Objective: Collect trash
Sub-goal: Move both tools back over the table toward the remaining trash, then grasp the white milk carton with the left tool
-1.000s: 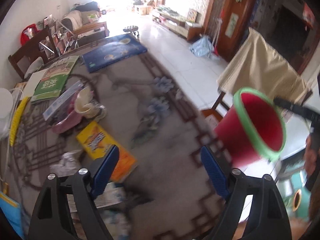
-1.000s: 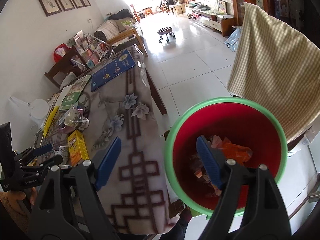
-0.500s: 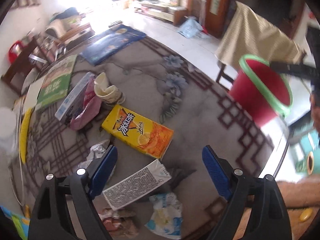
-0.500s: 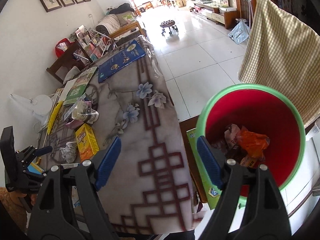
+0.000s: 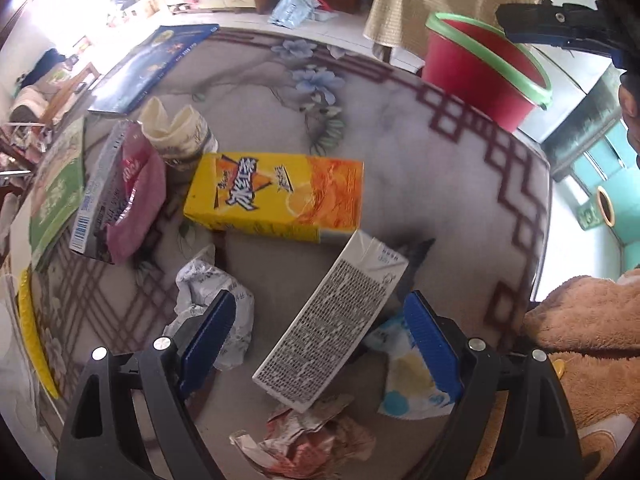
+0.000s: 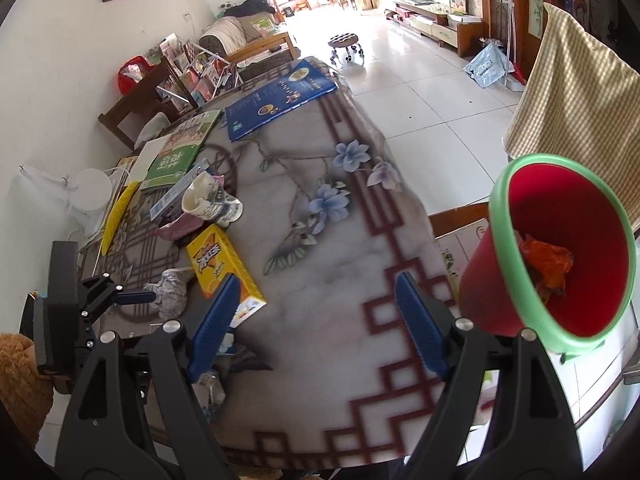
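My left gripper [image 5: 320,336] points down at the table, open, with a white printed carton [image 5: 332,320] lying slantwise between its blue pads, untouched. Around the carton lie a yellow drink carton [image 5: 276,196], crumpled white paper [image 5: 208,296], a blue-and-white wrapper [image 5: 404,376] and a crumpled red wrapper [image 5: 308,440]. Farther back sit a crushed paper cup [image 5: 176,132] and a pink bag [image 5: 140,200]. My right gripper [image 6: 318,320] hangs open and empty over the patterned tablecloth [image 6: 340,240]. To its right, off the table's edge, stands the red bucket with a green rim [image 6: 560,248], which holds orange trash [image 6: 548,260].
A blue book [image 6: 280,96], a green book [image 6: 180,152] and a long box [image 5: 96,196] lie on the far half of the table. A chair draped in checked cloth [image 6: 572,92] stands behind the bucket. A brown plush sleeve [image 5: 580,312] is near the table's edge.
The left gripper has swung down and rolled over the trash pile, so the white carton now lies between its fingers. The right gripper has moved left, from above the bucket to above the tablecloth.
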### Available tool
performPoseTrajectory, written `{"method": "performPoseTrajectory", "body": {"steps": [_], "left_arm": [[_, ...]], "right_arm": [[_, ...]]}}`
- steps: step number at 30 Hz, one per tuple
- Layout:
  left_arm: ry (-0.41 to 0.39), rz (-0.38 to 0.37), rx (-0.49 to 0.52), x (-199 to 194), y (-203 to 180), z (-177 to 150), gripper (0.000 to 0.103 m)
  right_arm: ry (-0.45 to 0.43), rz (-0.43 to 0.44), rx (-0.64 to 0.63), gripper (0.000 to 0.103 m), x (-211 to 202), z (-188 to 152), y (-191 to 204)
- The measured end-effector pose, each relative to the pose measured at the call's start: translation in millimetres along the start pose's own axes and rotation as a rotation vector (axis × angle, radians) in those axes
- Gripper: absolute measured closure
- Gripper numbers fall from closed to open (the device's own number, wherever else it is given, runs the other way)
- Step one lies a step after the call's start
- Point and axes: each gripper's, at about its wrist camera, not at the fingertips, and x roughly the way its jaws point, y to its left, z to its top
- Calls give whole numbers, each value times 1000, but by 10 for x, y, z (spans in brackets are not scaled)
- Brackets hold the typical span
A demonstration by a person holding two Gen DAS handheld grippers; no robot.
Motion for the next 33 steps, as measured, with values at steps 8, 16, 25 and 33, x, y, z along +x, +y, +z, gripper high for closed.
{"method": "performPoseTrajectory", "body": {"steps": [8, 16, 25, 33], "left_arm": [[53, -103, 179, 164, 95, -87, 21], [59, -179, 279, 221, 1, 1, 22], [22, -264, 186, 188, 173, -34, 65], [-268, -385, -281, -497, 885, -298, 65]], "right_arm": [[15, -57, 51, 25, 80, -210, 277], [15, -101, 92, 25, 62, -282, 375], [15, -122, 88, 25, 105, -220, 500], [65, -48, -25, 25, 433, -69, 849]]}}
